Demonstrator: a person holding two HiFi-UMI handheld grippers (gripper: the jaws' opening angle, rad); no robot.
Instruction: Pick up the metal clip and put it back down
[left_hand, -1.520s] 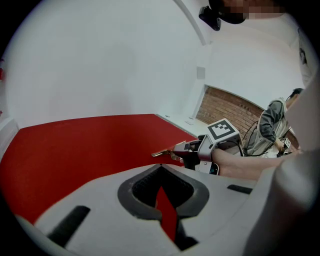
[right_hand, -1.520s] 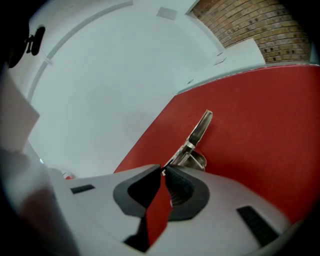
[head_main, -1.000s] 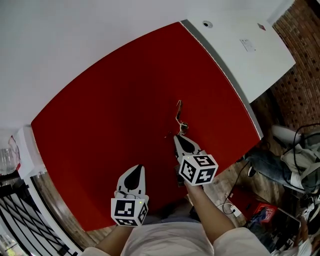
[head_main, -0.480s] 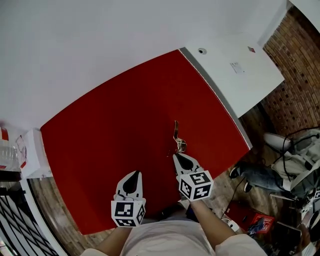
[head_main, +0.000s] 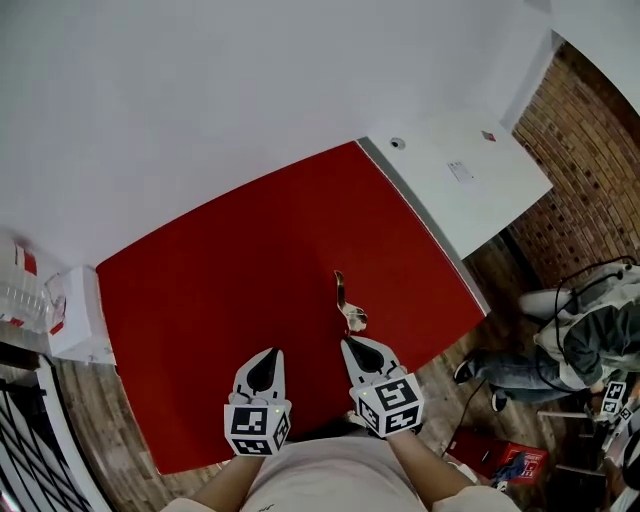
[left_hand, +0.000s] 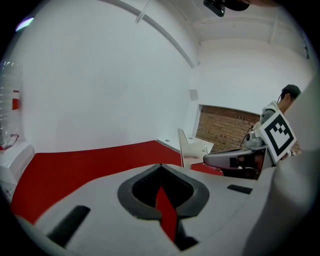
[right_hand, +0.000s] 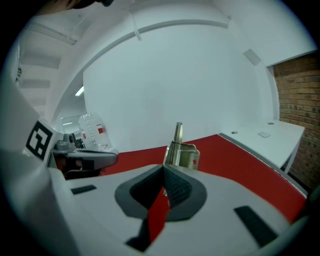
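A small metal clip (head_main: 346, 300) with a long lever stands up from the tips of my right gripper (head_main: 352, 342), which is shut on its base over the near right part of the red table (head_main: 220, 270). In the right gripper view the clip (right_hand: 180, 150) rises just beyond the closed jaw tips. My left gripper (head_main: 268, 352) hangs beside it to the left, shut and holding nothing. From the left gripper view I see the clip (left_hand: 184, 149) and the right gripper (left_hand: 206, 159) off to the right.
A white desk (head_main: 450, 180) adjoins the red table's right edge. A white box (head_main: 75, 315) and clear bottles (head_main: 20, 290) sit at the left. A seated person (head_main: 590, 335), cables and a red box (head_main: 505, 462) are on the floor to the right, by a brick wall.
The head view has tilted, so the table sits lower in frame. My right gripper, still shut on the clip, has drawn back towards the table's near edge. The left gripper barely moved.
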